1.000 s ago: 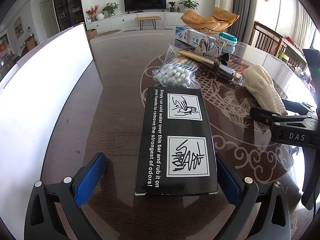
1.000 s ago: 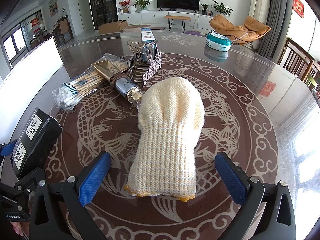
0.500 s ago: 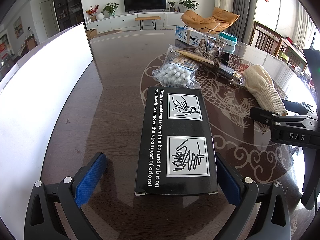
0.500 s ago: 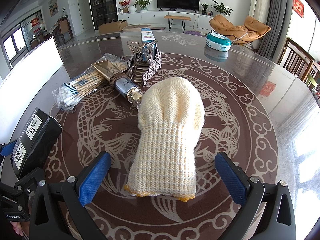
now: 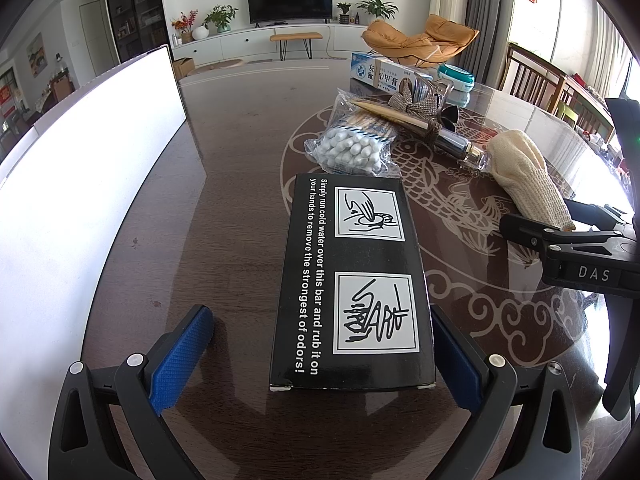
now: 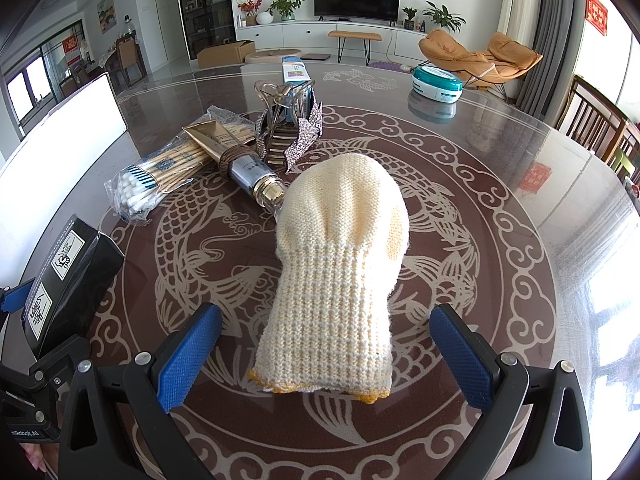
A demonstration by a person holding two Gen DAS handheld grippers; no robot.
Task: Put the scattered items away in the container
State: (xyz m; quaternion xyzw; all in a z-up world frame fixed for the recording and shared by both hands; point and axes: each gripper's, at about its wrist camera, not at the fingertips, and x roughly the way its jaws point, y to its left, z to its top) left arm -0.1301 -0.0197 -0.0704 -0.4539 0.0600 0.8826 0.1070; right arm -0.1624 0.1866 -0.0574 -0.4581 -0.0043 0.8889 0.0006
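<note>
A black box with white print (image 5: 352, 280) lies flat on the dark table between the blue pads of my left gripper (image 5: 320, 356), which stands open around its near end; the same box (image 6: 60, 276) shows at the left in the right wrist view. A cream knitted glove (image 6: 340, 264) lies cuff-first between the pads of my open right gripper (image 6: 324, 356); that glove (image 5: 528, 176) also shows at the right in the left wrist view. The white container (image 5: 80, 184) stands at the left. Cotton swabs in a bag (image 6: 160, 176), a tube (image 6: 240, 164) and a glittery hair clip (image 6: 288, 132) lie beyond.
A toothpaste carton (image 5: 384, 74) and a teal round tin (image 6: 436, 84) sit toward the table's far side. Wooden chairs (image 6: 600, 128) stand along the right edge. The right gripper's black frame (image 5: 580, 256) reaches in from the right in the left wrist view.
</note>
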